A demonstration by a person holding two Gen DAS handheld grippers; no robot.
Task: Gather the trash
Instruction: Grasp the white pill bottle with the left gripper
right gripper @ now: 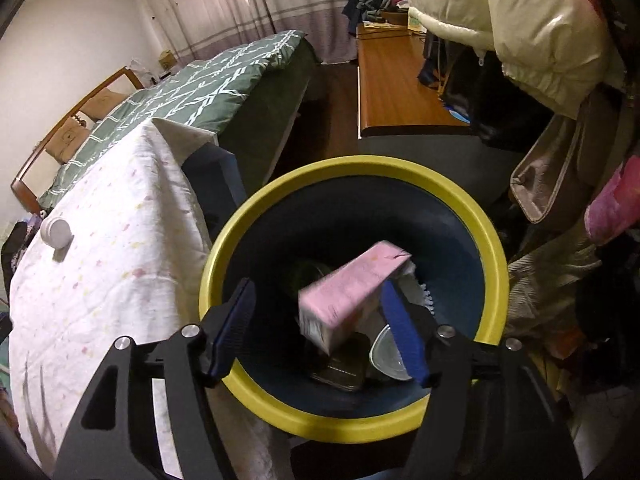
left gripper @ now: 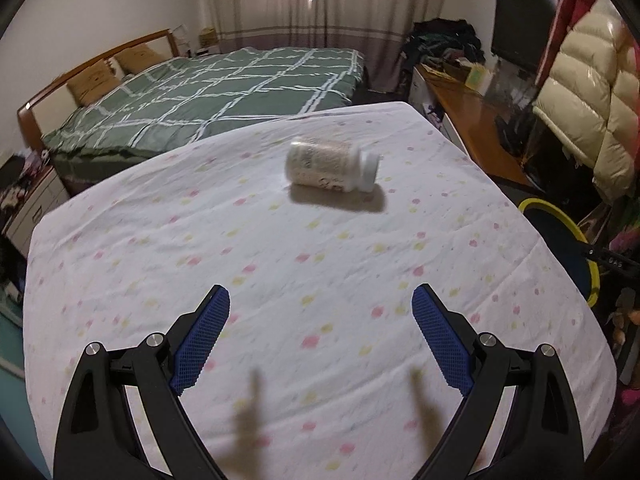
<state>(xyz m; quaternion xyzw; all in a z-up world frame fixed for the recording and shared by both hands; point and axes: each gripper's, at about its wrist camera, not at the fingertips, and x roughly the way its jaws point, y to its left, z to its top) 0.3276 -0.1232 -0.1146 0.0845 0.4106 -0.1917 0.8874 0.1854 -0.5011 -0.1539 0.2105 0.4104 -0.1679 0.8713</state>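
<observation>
A white pill bottle (left gripper: 328,168) lies on its side on the dotted white tablecloth (left gripper: 240,264), cap to the right. My left gripper (left gripper: 320,292) hovers open above the cloth, short of the bottle, with nothing between its blue pads. My right gripper (right gripper: 317,285) stands open over the yellow-rimmed dark bin (right gripper: 352,164). A pink carton (right gripper: 352,284) sits tilted and blurred between its fingers, clear of the left pad and close against the right one. The right wrist view shows the bottle (right gripper: 57,232) cap-on at the far left.
The bin (left gripper: 536,204) stands off the table's right edge and holds a dark flat pack (right gripper: 340,368), a clear lid (right gripper: 384,356) and other litter. A green-quilted bed (left gripper: 208,92) lies beyond the table. A wooden desk (right gripper: 396,80) and hanging coats (right gripper: 520,20) crowd the right.
</observation>
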